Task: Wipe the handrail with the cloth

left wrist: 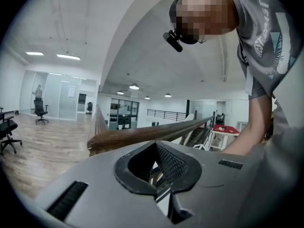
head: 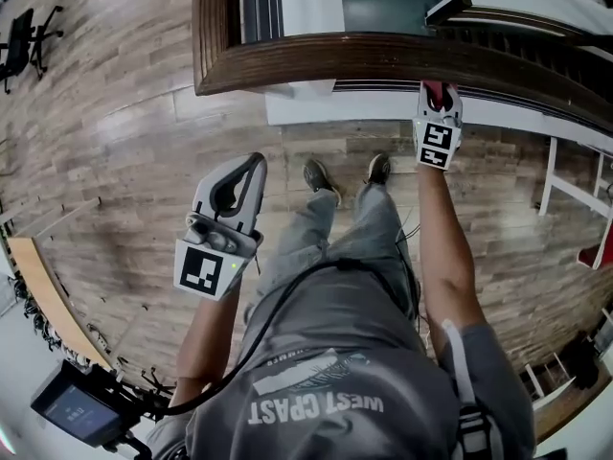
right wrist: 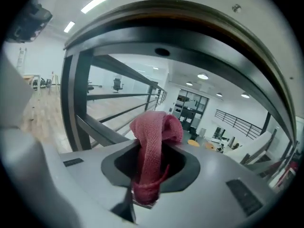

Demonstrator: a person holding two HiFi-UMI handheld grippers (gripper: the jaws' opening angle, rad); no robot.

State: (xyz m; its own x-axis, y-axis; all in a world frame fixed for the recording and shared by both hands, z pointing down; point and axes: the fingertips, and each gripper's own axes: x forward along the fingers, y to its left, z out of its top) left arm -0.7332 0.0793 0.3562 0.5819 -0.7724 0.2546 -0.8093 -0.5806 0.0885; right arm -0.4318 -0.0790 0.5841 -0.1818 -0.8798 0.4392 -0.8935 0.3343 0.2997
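Red woven cloth [right wrist: 153, 137] clamped in right gripper [head: 438, 103], just at near edge of dark wooden handrail [head: 383, 57]; rail axis runs left-right; left gripper [head: 239, 175] closed, empty, farther off

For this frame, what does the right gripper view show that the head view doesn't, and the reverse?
Only the right gripper view: the red cloth pinched in the right tool, below the handrail and its underside, beside a dark post. Only the head view: the left tool, held apart from the rail, and the person's shoes. Both: the handrail and some of the cloth at the right tool's tip.
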